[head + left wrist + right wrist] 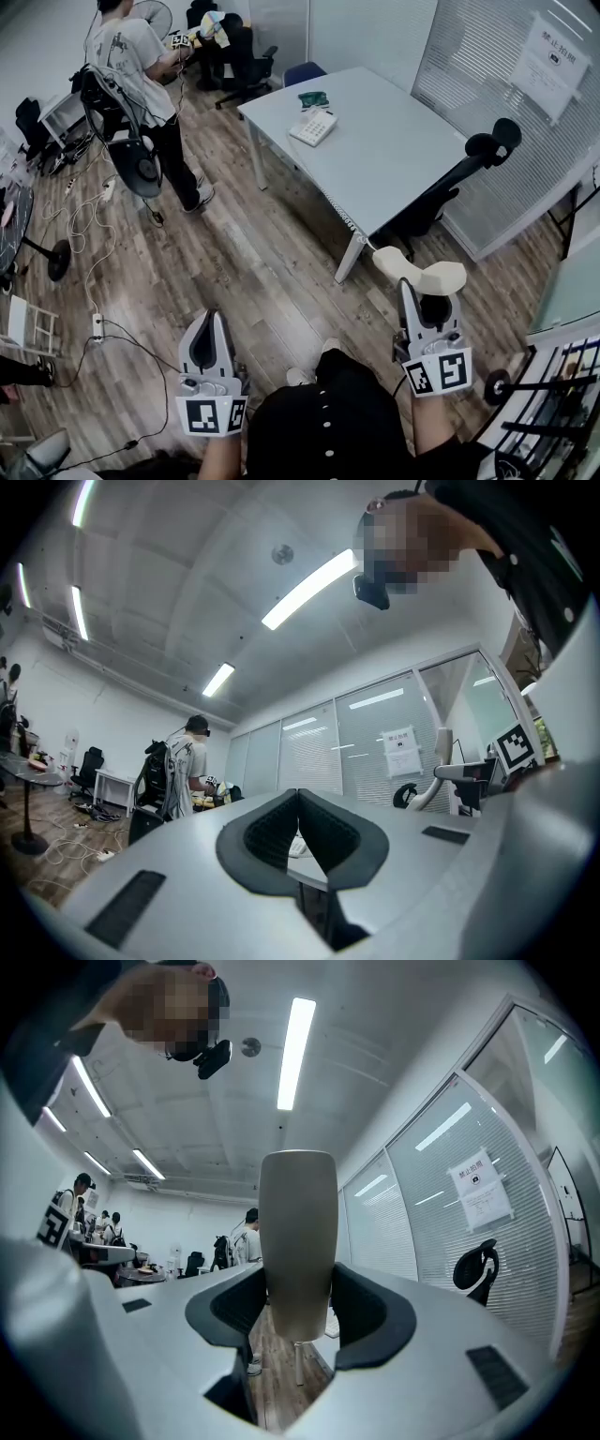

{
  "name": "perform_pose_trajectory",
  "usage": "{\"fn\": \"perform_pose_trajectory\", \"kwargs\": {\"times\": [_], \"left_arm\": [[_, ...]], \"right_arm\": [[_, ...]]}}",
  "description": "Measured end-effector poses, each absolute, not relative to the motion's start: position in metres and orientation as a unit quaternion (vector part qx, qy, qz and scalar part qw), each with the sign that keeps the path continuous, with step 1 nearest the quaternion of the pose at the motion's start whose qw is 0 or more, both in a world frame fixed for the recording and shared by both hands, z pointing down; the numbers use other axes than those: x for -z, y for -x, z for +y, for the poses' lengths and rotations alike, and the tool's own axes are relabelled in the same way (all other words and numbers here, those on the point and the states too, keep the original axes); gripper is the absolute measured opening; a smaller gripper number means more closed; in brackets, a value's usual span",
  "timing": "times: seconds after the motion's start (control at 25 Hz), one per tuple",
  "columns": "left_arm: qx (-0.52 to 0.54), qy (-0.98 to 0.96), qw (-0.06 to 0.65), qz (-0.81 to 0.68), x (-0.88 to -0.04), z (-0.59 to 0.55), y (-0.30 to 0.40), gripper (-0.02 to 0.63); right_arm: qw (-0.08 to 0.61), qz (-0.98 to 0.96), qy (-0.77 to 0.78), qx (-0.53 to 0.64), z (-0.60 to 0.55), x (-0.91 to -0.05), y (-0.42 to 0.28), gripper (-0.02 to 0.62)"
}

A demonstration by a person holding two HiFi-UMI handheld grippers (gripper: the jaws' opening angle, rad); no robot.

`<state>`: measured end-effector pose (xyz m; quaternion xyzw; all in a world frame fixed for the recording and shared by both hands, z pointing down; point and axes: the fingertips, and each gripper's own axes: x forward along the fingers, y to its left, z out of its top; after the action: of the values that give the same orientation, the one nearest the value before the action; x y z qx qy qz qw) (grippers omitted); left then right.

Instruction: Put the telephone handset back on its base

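Evidently mid-carry, the right tongs pinch the cream handset while the left tongs are pressed together empty; the base sits on the surface well ahead of both, so next comes closing in and aligning the handset over it.

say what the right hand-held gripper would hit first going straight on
Probably the near corner of the white rectangular table, beyond the cream plastic telephone handset held in the right hand-held gripper; depth unclear.

Wood floor, white table, glass walls
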<state>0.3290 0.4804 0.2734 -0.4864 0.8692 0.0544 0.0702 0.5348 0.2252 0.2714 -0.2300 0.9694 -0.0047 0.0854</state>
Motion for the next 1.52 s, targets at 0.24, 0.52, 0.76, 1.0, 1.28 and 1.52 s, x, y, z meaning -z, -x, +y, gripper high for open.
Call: {"fn": "perform_pose_trajectory", "kwargs": {"times": [0.24,0.52,0.76,1.0,1.28,1.52], "left_arm": [[-0.056,0.486,0.067,0.869,-0.279,0.477,-0.321,0.015],[-0.057,0.481,0.065,0.872,-0.283,0.474,-0.305,0.015],[-0.055,0.477,0.065,0.875,-0.281,0.448,-0.286,0.015],[-0.051,0.472,0.065,0.878,-0.280,0.427,-0.266,0.015],[-0.047,0.466,0.062,0.881,-0.281,0.397,-0.236,0.015],[-0.048,0.463,0.059,0.883,-0.279,0.376,-0.212,0.015]], "right_arm": [[0.083,0.970,0.229,0.006,0.223,-0.276,-0.526,0.235],[0.086,0.970,0.226,0.005,0.217,-0.278,-0.508,0.235],[0.085,0.971,0.223,0.013,0.188,-0.280,-0.488,0.235],[0.084,0.973,0.216,0.019,0.165,-0.284,-0.463,0.235],[0.079,0.975,0.208,0.023,0.134,-0.288,-0.429,0.235],[0.077,0.976,0.204,0.022,0.112,-0.285,-0.402,0.235]]}}
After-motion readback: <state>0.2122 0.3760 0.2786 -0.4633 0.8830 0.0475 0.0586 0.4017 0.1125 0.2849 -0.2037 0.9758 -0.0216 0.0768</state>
